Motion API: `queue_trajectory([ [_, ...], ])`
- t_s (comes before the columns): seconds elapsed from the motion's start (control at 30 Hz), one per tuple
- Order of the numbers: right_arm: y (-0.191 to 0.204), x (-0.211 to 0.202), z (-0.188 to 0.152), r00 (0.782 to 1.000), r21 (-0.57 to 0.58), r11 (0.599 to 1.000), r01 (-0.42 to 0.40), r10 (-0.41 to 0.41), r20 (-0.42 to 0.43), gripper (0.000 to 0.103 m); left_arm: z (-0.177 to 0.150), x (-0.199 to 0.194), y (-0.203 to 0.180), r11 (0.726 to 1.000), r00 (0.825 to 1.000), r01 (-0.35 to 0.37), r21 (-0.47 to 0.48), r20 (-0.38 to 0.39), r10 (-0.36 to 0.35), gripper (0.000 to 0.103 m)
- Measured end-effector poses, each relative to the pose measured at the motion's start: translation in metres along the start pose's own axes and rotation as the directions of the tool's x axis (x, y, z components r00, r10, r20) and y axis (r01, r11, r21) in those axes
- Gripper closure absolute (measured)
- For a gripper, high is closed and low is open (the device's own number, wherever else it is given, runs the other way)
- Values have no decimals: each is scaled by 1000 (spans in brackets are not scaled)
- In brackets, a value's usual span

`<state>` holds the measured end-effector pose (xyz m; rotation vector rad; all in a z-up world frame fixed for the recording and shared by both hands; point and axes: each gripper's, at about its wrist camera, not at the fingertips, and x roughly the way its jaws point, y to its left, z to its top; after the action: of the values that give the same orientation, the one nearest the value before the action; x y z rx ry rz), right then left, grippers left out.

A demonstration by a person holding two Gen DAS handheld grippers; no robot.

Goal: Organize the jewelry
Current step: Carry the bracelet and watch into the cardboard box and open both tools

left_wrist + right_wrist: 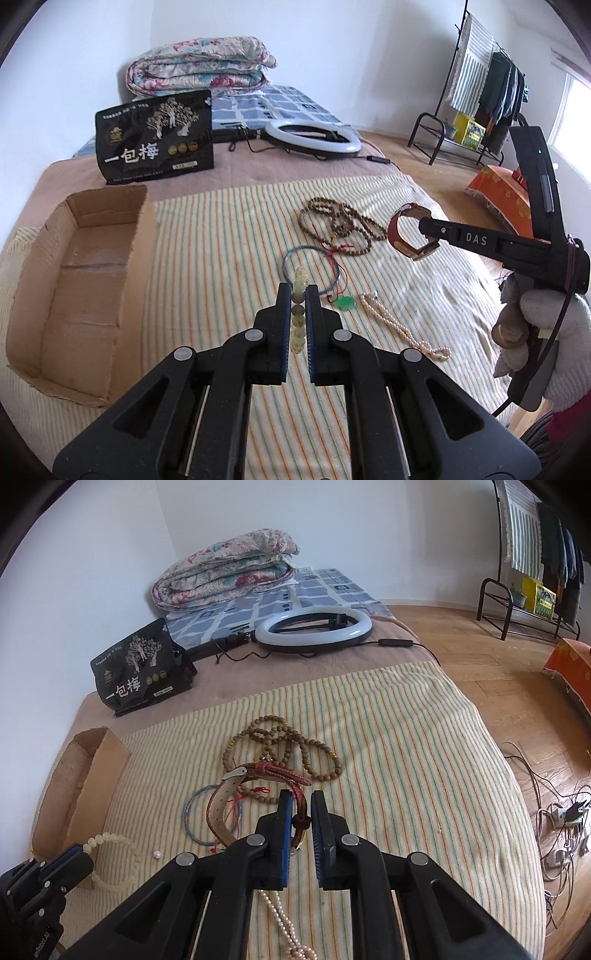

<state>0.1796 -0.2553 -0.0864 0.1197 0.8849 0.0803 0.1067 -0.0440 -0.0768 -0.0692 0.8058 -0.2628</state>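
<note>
My left gripper [298, 295] is shut on a pale green bead bracelet [298, 325], held above the striped towel; it also shows in the right wrist view [110, 860]. My right gripper [300, 812] is shut on a red-strapped wristwatch [258, 775], lifted off the towel; the watch also shows in the left wrist view [406, 229]. On the towel lie a brown bead necklace [340, 221], a blue and red cord with a green pendant [345, 303] and a pearl strand [399, 328]. An open cardboard box [85, 266] sits at the left.
A black snack bag [155, 136], a ring light [314, 138] with cable and a folded quilt [199, 66] lie farther back on the bed. A clothes rack [480, 92] and an orange cloth [498, 192] stand on the floor to the right. Cables [561, 819] lie on the floor.
</note>
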Motion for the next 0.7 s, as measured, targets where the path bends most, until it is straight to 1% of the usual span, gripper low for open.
queue_trajectory([
  [0.33,48,-14,5,998,-47,997,-59,60,30,95,4,-31,28,999,998,-31,-39,51,33,98],
  [0.53,82,-15,5,994,-82,992,-98,100,30,95,7,-49,50,996,994,-66,-63,84,72,98],
  [0.7,115,-15,5,990,-112,985,-134,139,36,95,7,-64,77,990,988,-113,-79,98,121,98],
])
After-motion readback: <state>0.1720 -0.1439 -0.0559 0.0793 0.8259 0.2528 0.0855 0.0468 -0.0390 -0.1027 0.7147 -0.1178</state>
